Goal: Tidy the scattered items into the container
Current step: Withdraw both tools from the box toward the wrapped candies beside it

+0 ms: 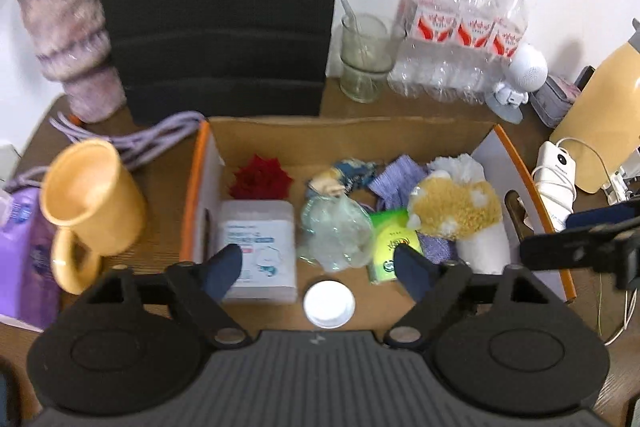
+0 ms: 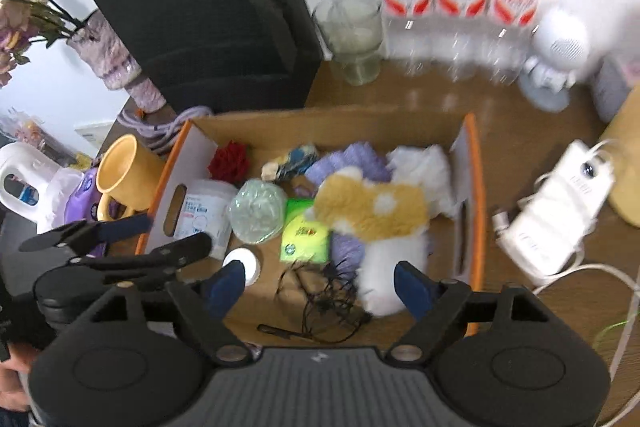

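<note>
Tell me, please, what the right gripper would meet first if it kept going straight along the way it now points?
Probably the tangle of thin dark wire on the cardboard box floor, between the right gripper's open fingers; depth is uncertain.

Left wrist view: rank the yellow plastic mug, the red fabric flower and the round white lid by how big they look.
1. Yellow plastic mug, clearly largest, though it sits nearer the camera's side.
2. Red fabric flower.
3. Round white lid, only slightly smaller.

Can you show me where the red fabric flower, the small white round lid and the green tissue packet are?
Red fabric flower (image 1: 260, 178), left wrist view, middle of its petals.
Small white round lid (image 1: 329, 303), left wrist view, centre of its top.
Green tissue packet (image 2: 305, 235), right wrist view, middle of its printed face.
</note>
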`<act>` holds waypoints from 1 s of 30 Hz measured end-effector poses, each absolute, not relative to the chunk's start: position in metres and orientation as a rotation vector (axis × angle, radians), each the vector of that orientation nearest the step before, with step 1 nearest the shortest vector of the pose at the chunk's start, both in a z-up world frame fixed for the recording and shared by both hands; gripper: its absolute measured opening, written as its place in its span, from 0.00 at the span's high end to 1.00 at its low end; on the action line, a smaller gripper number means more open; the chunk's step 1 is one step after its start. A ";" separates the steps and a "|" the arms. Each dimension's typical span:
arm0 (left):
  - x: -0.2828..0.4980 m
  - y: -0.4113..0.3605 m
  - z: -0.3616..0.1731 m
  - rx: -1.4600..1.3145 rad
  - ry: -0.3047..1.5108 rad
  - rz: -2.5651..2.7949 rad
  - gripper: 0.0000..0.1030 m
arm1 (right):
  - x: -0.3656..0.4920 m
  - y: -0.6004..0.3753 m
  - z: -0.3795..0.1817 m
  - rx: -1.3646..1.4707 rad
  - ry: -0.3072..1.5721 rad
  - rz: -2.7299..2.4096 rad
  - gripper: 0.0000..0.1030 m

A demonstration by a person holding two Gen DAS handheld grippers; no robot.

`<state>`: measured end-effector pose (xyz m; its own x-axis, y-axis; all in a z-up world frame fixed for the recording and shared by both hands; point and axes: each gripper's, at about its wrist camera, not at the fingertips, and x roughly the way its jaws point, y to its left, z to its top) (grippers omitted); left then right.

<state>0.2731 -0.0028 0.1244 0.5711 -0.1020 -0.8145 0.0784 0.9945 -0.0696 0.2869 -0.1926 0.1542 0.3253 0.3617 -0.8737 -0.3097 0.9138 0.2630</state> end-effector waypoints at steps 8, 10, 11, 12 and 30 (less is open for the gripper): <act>0.241 -0.006 0.128 0.001 0.900 -0.064 0.04 | 0.242 -0.201 0.158 0.025 1.032 0.467 0.19; 0.232 -0.008 0.127 -0.007 0.882 -0.062 0.03 | 0.230 -0.201 0.154 0.019 1.011 0.475 0.19; 0.228 -0.008 0.128 -0.010 0.874 -0.060 0.03 | 0.225 -0.202 0.153 0.024 0.998 0.477 0.19; 0.222 -0.009 0.128 -0.011 0.862 -0.058 0.03 | 0.220 -0.203 0.152 0.031 0.987 0.474 0.19; 0.130 -0.026 0.104 0.130 0.621 -0.127 0.00 | 0.146 -0.214 0.118 0.009 0.832 0.458 0.19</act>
<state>0.1297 -0.0261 0.1043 0.8060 -0.0798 -0.5865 0.1576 0.9840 0.0827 0.1463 -0.2135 0.1179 0.5819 0.3952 -0.7108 -0.3884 0.9029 0.1840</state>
